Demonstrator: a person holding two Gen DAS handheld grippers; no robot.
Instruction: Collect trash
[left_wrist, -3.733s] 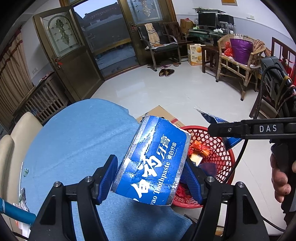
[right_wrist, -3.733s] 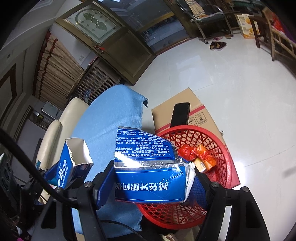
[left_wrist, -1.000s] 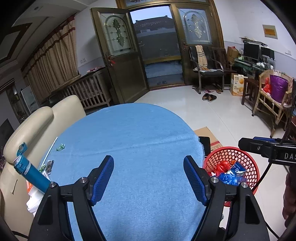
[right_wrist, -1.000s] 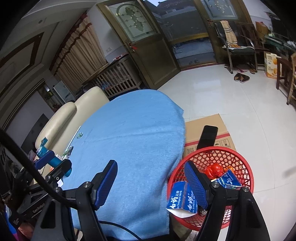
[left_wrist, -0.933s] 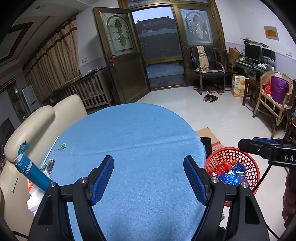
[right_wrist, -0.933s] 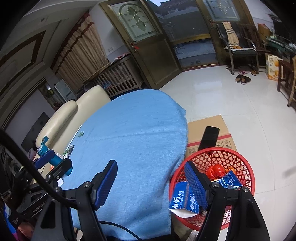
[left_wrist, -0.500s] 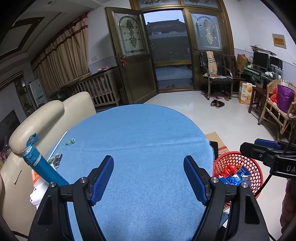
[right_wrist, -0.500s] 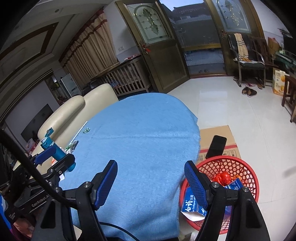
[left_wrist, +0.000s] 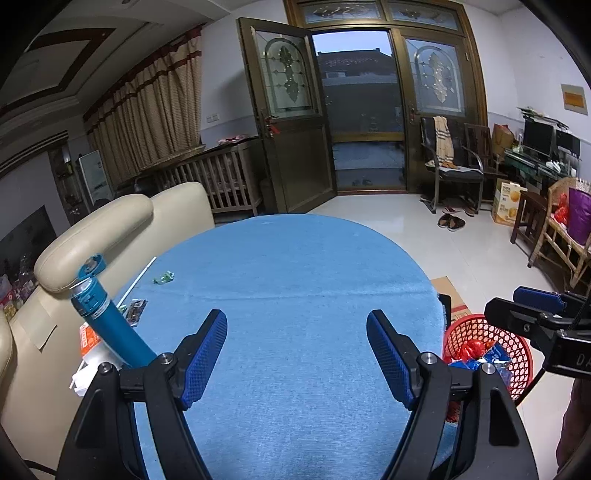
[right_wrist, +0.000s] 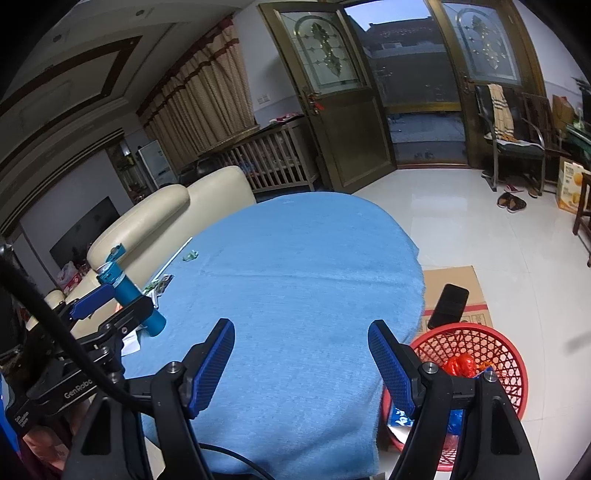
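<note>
A red mesh basket (right_wrist: 511, 363) stands on the floor right of the blue-clothed round table (right_wrist: 295, 280); it holds red wrappers and torn blue carton pieces (left_wrist: 493, 356). My left gripper (left_wrist: 297, 354) hovers open over the near table edge, nothing between its blue pads. My right gripper (right_wrist: 301, 363) is likewise open and empty, over the table's near right side. A small green wrapper (left_wrist: 163, 277) lies at the table's left edge, also seen as a green wrapper (right_wrist: 190, 256) in the right wrist view. A blue tube (left_wrist: 107, 319) leans at the left.
A cream sofa (left_wrist: 96, 236) borders the table's left side. Small packets (left_wrist: 135, 312) and white papers (left_wrist: 85, 363) lie by the tube. A flattened cardboard box (right_wrist: 458, 291) with a black phone-like slab (right_wrist: 448, 306) lies behind the basket. Chairs and slippers (left_wrist: 452, 221) stand farther off.
Both grippers held torn blue toothpaste cartons over the basket earlier; the cartons now lie in it. Over the last second both empty grippers drew back and levelled, showing more of the table.
</note>
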